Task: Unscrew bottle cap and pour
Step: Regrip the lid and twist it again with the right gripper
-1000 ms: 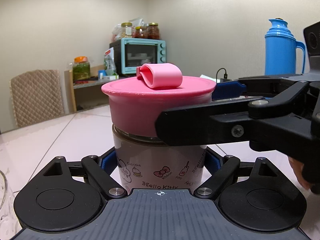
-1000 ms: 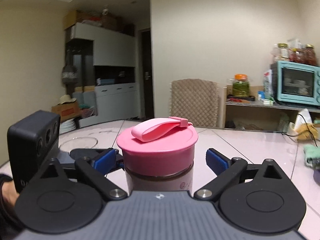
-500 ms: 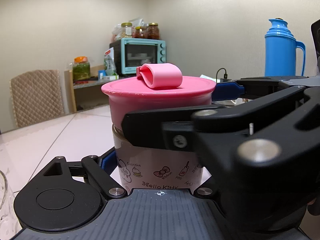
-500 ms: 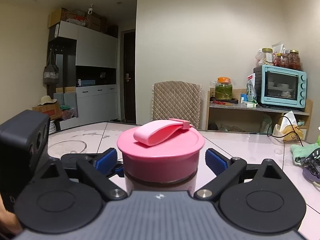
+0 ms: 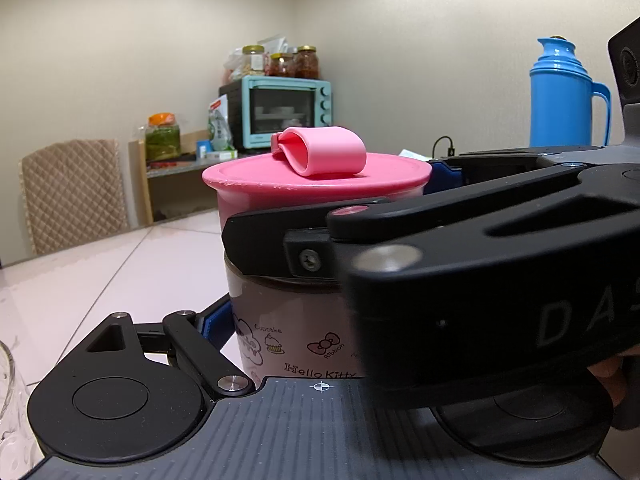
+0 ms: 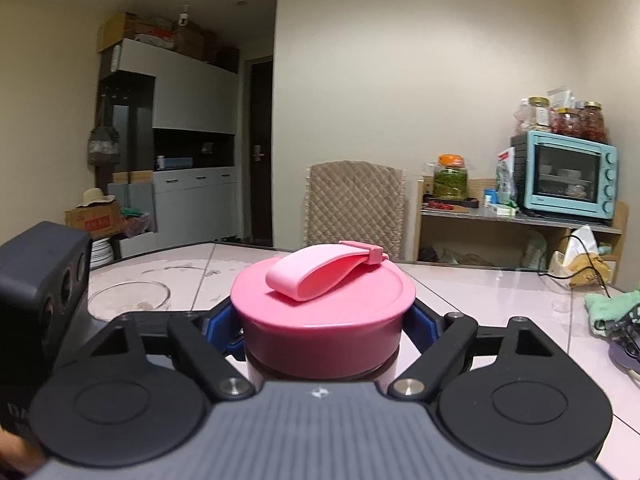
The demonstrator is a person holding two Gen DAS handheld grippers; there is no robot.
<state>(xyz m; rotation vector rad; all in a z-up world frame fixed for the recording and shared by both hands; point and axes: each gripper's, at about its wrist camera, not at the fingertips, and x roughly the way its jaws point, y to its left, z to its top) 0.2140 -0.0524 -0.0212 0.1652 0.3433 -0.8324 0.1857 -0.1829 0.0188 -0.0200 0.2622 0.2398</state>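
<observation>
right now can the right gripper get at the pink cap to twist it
Yes, it looks so. The right gripper is already shut on the pink cap, a blue pad on each side, with nothing between. The left gripper holds the bottle lower down, clear of the cap.

Pink cap (image 5: 316, 192) with paler pink strap (image 5: 320, 156), centre. Bottle (image 5: 288, 320) below: pale, cartoon prints. Blue thermos (image 5: 560, 100) upper right. Teal oven (image 6: 568, 176) right; tan quilted chair (image 6: 356, 204) centre.

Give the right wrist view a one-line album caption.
Right gripper shut on the pink cap of a bottle on the table.
</observation>
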